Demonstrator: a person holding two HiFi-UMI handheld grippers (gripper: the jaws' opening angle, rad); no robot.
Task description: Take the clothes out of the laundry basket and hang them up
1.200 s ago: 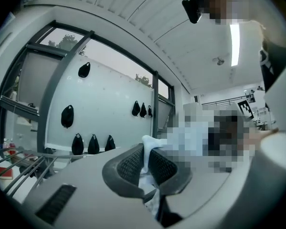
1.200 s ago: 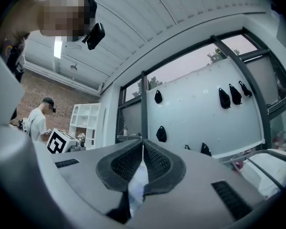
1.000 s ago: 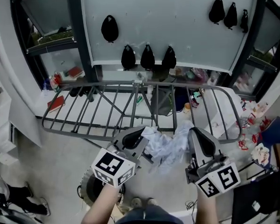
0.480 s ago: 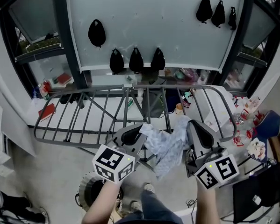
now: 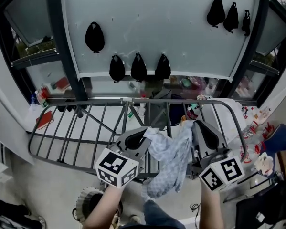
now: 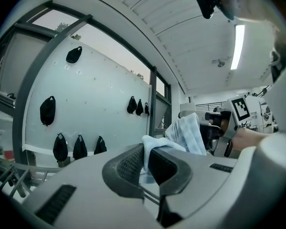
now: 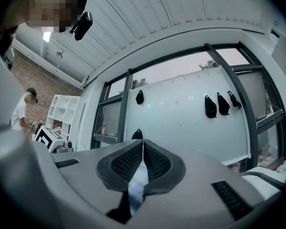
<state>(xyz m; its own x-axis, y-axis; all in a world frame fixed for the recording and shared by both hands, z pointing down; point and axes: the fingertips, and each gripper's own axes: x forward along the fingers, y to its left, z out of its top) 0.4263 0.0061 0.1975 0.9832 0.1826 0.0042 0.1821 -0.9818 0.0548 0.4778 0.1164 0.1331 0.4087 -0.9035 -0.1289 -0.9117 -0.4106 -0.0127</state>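
Two claws show: the left claw [image 5: 143, 137] and the right claw [image 5: 199, 127]. Each carries one marker cube [image 5: 116, 168], so there are two cubes. There is one pale checked garment [image 5: 170, 159] and one grey drying rack [image 5: 80, 140].

Seven black pouches hang on the pale wall panel [image 5: 181, 27]:
- one alone near the panel's left edge [image 5: 94, 37];
- three in a row along its bottom edge [image 5: 138, 67];
- three together at its top right corner [image 5: 231, 15].

Two flat red things [image 5: 45, 119] lie past the rack's left end. One round basket [image 5: 88, 202] sits on the floor below the rack's near edge.
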